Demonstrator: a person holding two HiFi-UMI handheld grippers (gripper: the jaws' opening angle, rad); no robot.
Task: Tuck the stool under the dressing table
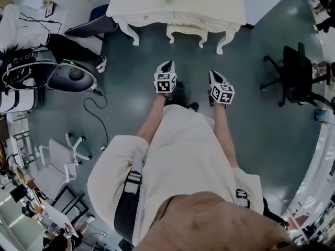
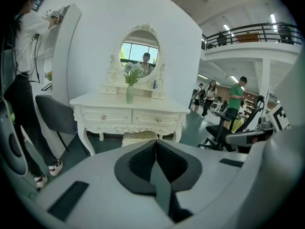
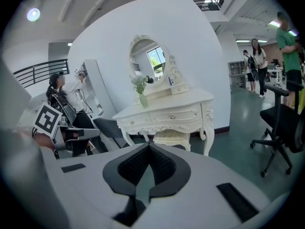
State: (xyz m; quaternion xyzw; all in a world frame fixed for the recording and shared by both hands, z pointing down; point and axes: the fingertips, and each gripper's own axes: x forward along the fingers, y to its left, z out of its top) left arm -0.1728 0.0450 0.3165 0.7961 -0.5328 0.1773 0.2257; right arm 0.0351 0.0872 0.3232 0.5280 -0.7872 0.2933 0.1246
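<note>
Both grippers are pressed together with nothing between the jaws. The left gripper (image 1: 166,67) and right gripper (image 1: 213,76) sit side by side at the middle of the head view, both aimed toward the top of the frame.

The stool (image 1: 186,33) stands at top centre, well apart from them across bare floor. It sits between the front legs of the table (image 1: 230,9), its seat mostly under the top and only its front edge and 2 front legs showing beyond the apron. In the left gripper view the stool (image 2: 139,136) appears just above the shut tips, under the drawers; in the right gripper view it (image 3: 171,136) lies a little right of them.

The stool lies straight ahead, lined up with the gap between the 2 grippers, its long side parallel to the table front. The left gripper looks slightly nearer. It seems nearly tucked, so any push left would go straight in, square to that long side.
</note>
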